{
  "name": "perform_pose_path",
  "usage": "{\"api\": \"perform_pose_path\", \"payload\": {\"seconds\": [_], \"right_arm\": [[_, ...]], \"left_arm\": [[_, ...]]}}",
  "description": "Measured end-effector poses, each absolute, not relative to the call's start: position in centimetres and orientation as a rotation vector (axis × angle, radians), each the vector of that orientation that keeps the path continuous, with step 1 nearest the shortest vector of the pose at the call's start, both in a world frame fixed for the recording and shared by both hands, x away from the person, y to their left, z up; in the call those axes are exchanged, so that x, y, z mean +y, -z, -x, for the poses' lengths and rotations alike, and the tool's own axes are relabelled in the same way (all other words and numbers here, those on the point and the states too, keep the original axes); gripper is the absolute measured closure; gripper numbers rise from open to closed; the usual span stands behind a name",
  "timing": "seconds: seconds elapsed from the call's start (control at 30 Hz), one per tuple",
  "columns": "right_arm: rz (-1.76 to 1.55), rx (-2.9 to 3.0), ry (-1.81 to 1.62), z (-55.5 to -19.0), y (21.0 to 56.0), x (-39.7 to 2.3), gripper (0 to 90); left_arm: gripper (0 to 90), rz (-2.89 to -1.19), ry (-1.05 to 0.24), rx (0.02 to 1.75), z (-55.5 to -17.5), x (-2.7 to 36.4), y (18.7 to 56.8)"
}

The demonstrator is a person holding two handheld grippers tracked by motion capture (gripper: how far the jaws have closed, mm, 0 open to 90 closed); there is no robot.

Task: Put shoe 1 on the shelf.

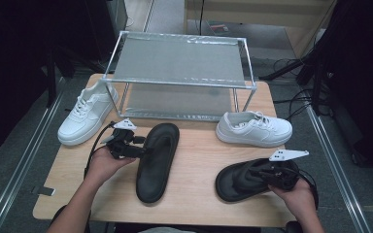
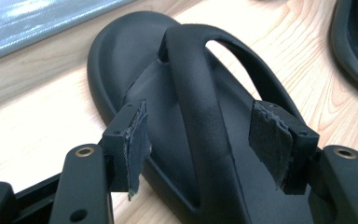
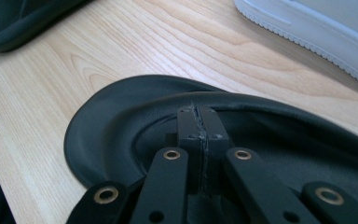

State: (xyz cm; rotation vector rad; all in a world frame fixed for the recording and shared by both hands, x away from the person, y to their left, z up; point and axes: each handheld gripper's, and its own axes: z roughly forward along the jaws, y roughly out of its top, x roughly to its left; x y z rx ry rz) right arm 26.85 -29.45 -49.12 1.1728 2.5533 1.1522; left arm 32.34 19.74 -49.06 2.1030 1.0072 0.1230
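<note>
Left gripper view looks along the left gripper (image 2: pixel 205 140), whose two padded fingers (image 2: pixel 137 140) stand wide apart. Between them runs the thick centre strap of a black flip-flop (image 2: pixel 121 56), the strap rising from between the jaws toward the toe. Neither pad presses on the strap; a gap shows on each side. Beyond the fingers the flip-flop's rounded toe lies on the light wooden table (image 2: pixel 37 121), and past that is the grey lower shelf of a rack (image 2: pixel 28 18).

In the right gripper view, the right gripper (image 3: pixel 199 126) has its fingers (image 3: pixel 189 128) pressed flat together, pad against pad, with nothing visible between them. Their tips sit over the footbed of a second black flip-flop (image 3: pixel 102 135), whose raised rim curves around ahead of them. Whether the tips touch the footbed cannot be told. Farther out, past the rim, lies bare table, then the sole edge of a white sneaker (image 3: pixel 317 32).

From the high view, the left gripper (image 1: pixel 135 145) sits at the left edge of the long flip-flop (image 1: pixel 158 162) near the table's middle, held by the person's left hand (image 1: pixel 104 162). The right gripper (image 1: pixel 267 175) rests over the other flip-flop (image 1: pixel 238 182) near the front right, in the right hand (image 1: pixel 296 191). Beyond it lies the white sneaker (image 1: pixel 253 128); another white sneaker (image 1: pixel 85 116) lies beyond the left gripper, beside the metal-framed rack (image 1: pixel 179 58) at the far side.
</note>
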Motion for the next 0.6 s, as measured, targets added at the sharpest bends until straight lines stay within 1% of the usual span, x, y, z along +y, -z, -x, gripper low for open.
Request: {"api": "perform_pose_path", "payload": {"seconds": [0.6], "right_arm": [[-1.156,2.559,-1.152,-29.1,49.1,-27.9,90.0]], "left_arm": [[37.3,-2.11,-0.122,1.033,-30.7,20.8,49.5]]}}
